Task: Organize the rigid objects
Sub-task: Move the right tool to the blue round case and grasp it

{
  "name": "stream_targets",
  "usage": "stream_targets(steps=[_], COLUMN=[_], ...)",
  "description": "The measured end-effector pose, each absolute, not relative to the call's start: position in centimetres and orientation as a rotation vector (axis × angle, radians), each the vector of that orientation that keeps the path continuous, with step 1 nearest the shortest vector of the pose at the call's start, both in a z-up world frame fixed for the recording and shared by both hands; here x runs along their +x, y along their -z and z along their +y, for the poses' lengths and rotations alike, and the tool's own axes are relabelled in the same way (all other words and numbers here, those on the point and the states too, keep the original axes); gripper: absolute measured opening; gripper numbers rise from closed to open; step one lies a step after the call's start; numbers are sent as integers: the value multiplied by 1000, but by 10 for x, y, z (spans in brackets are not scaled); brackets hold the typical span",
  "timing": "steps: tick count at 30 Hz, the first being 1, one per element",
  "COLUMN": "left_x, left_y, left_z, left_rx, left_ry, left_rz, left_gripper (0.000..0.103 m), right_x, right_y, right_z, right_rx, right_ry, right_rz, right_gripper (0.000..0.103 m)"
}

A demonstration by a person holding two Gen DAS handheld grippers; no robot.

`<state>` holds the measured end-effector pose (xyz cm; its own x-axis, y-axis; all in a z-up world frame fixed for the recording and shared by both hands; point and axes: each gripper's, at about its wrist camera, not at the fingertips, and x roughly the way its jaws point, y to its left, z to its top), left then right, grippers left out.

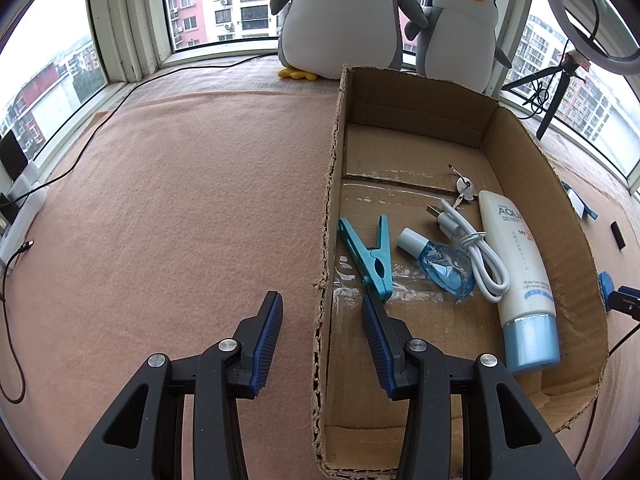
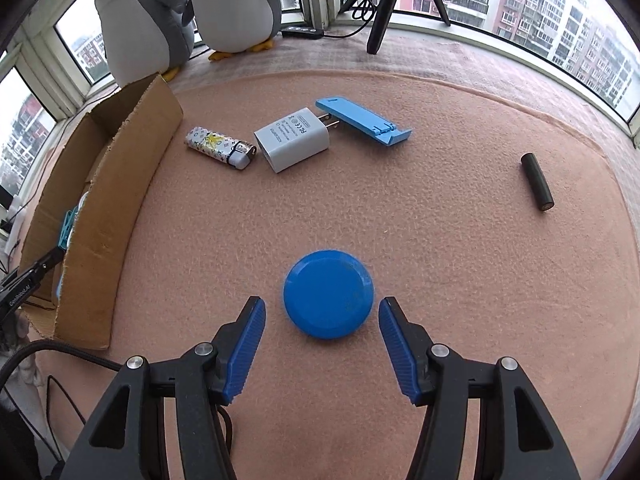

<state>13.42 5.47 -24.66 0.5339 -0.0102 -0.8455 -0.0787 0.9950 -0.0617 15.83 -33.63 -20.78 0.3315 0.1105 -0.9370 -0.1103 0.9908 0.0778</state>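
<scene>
Straddling the cardboard box wall, the left gripper gapes wide and empty; a clothespin lies inside near its right finger. The right gripper, equally spread, flanks a blue disc without touching.

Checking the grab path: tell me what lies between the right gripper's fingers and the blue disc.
Nothing. In the right wrist view the right gripper is open, its fingers either side of the blue disc, with only bare pink mat in the gaps.
</scene>
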Motion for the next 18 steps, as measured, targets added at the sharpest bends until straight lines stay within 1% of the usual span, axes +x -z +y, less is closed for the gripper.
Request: stream_targets(steps=[14, 16, 17, 18], left_x=[134, 134, 134, 133], left_y=[247, 247, 247, 247], left_z=[55, 55, 55, 55], left_rx=[-97, -98, -98, -97], left_ry=[-41, -42, -42, -41], left_rz=[1006, 1006, 1006, 1006], left_gripper=[46, 46, 46, 46], right_x=[164, 164, 164, 164], right_y=[219, 219, 219, 219], right_z=[-325, -324, -324, -324], right_rx=[-84, -88, -90, -90], right_ry=[-119, -119, -118, -117], right_rz=[1246, 1245, 1243, 1243], right_gripper=[54, 52, 48, 46])
